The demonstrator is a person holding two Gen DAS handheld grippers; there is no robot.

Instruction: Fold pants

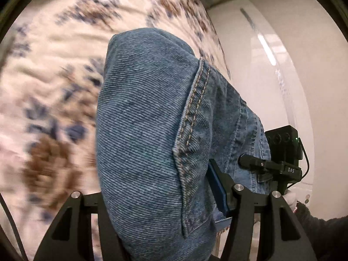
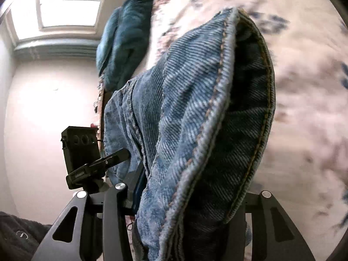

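Blue denim pants (image 1: 148, 130) fill the middle of the left wrist view, bunched between my left gripper's (image 1: 165, 195) jaws, which are shut on the cloth; a stitched seam runs down it. In the right wrist view a hemmed edge of the pants (image 2: 195, 119) drapes over my right gripper (image 2: 184, 195), which is shut on the denim. Both hold the pants lifted above a floral bedspread (image 1: 54, 87). Each view shows the other gripper's black camera block beside the cloth.
The floral bedspread (image 2: 304, 87) lies beneath, blurred. A teal pillow (image 2: 124, 32) rests at its far end below a window (image 2: 65, 2). A white glossy wardrobe (image 1: 271, 65) stands beside the bed. A dark sleeve (image 1: 322, 230) shows at the corner.
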